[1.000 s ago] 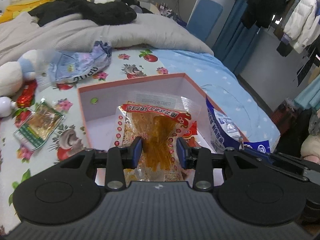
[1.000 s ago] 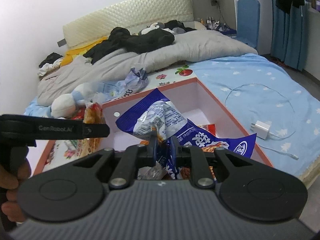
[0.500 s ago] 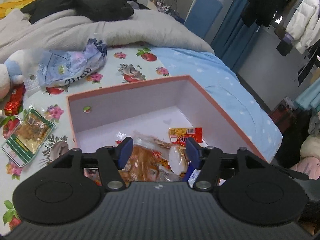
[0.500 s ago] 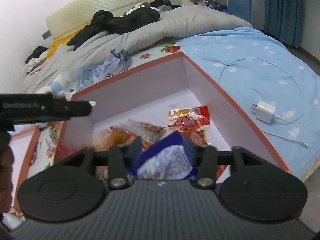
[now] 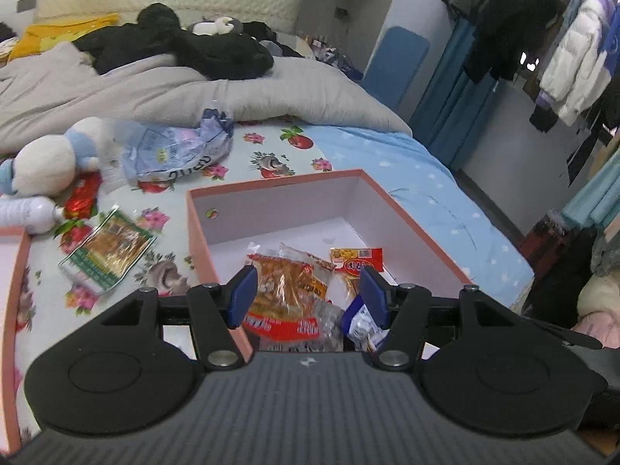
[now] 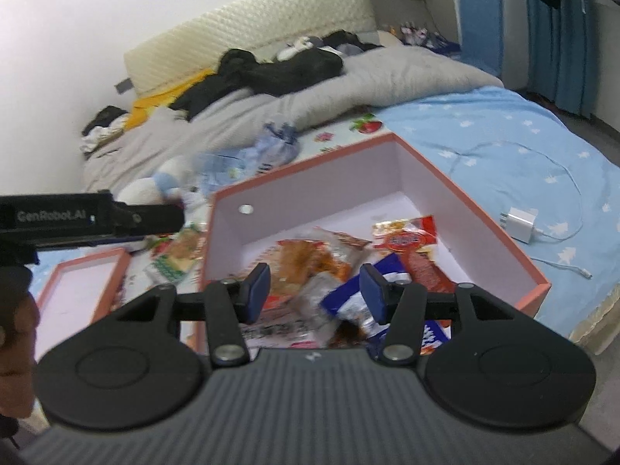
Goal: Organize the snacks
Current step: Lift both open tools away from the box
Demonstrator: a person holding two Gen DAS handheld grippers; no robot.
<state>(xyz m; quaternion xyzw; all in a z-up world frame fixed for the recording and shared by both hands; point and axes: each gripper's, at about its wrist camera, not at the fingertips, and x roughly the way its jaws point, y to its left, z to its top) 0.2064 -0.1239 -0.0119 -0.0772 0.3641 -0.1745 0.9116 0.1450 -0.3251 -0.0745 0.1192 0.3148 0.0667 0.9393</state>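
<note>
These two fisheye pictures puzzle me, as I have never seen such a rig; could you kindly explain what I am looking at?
No robot here: a person holds a two-finger gripper in each hand, with a camera on each looking along its fingers. One picture comes from the left gripper, the other from the right gripper; the black bar at the left of the right view is the other gripper.

Both look down at a pink box on a bed. In it lie an orange snack packet, a blue packet and a small red packet. Outside the box lie a green-edged packet, a crumpled pale bag and a plush toy.

Both grippers have just opened and hold nothing.
</note>
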